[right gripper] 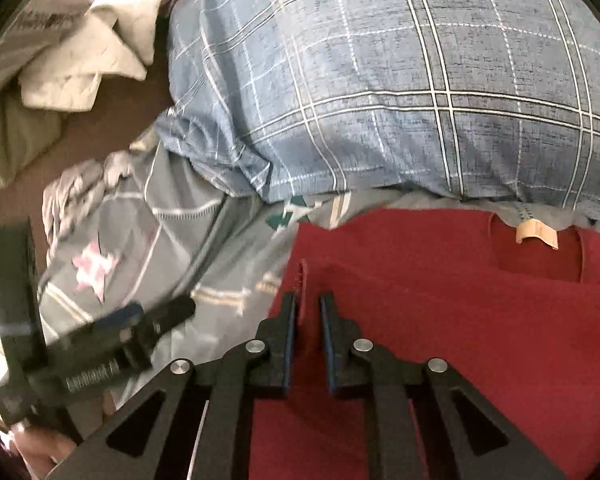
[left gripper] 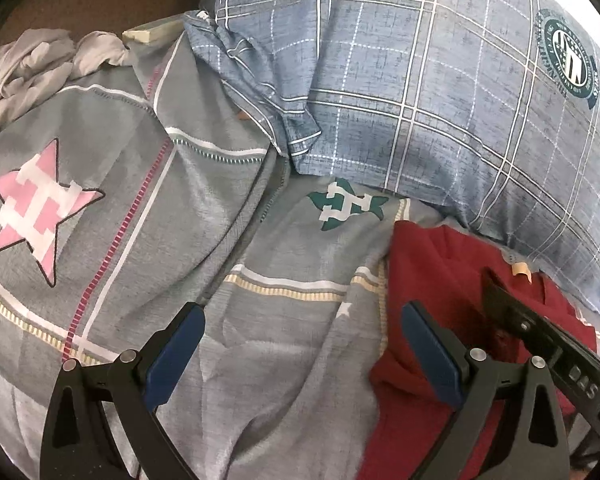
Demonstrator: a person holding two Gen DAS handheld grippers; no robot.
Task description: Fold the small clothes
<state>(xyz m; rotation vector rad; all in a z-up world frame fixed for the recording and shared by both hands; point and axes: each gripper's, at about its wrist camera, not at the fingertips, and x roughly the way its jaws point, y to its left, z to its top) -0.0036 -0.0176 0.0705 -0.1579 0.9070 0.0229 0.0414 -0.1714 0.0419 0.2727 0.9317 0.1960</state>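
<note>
A dark red garment (right gripper: 460, 320) with a tan neck label (right gripper: 536, 236) lies on the grey bedspread (left gripper: 260, 320). It also shows at the right of the left wrist view (left gripper: 432, 264). My right gripper (right gripper: 309, 304) is nearly shut, pinching a raised fold of the red garment near its left edge. My left gripper (left gripper: 300, 332) is wide open and empty over the bedspread, its right finger (left gripper: 428, 344) over the garment's left edge. It shows blurred at the left of the right wrist view (right gripper: 112, 340).
A blue plaid pillow (left gripper: 420, 80) lies just behind the garment. A crumpled grey cloth (left gripper: 24, 68) sits at the far left. White and pale cloths (right gripper: 76, 60) lie on the brown floor (right gripper: 80, 140) beyond the bed edge.
</note>
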